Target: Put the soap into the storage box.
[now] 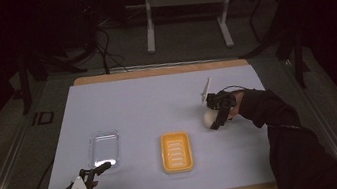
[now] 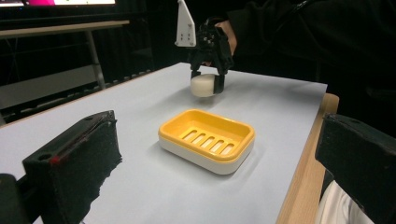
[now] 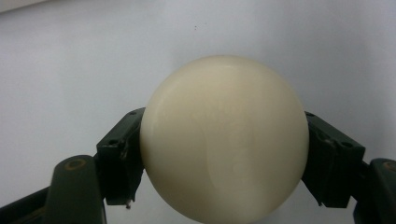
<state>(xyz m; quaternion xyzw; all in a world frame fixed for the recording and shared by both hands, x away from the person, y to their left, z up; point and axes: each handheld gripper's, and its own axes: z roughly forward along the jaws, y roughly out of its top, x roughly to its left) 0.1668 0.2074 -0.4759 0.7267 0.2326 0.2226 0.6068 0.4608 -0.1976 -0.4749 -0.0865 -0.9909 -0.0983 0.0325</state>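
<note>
At the left near corner of the pale blue mat [image 1: 132,100], the left gripper [image 1: 103,187] rests in the person's hand with its jaws spread wide and nothing between them; in its own view the two black pads [image 2: 74,163] stand far apart on either side of the scene. Just beyond it lies a clear plastic lid [image 1: 104,147], flat on the mat. Near the middle sits the yellow soap dish [image 1: 176,152], its slotted insert showing and nothing in it. Farther right, well apart from the dish, the right gripper [image 1: 213,118] points down and is clamped on a cream-white bar of soap [image 3: 224,140], a pad pressing each side, with the soap just above or on the mat.
</note>
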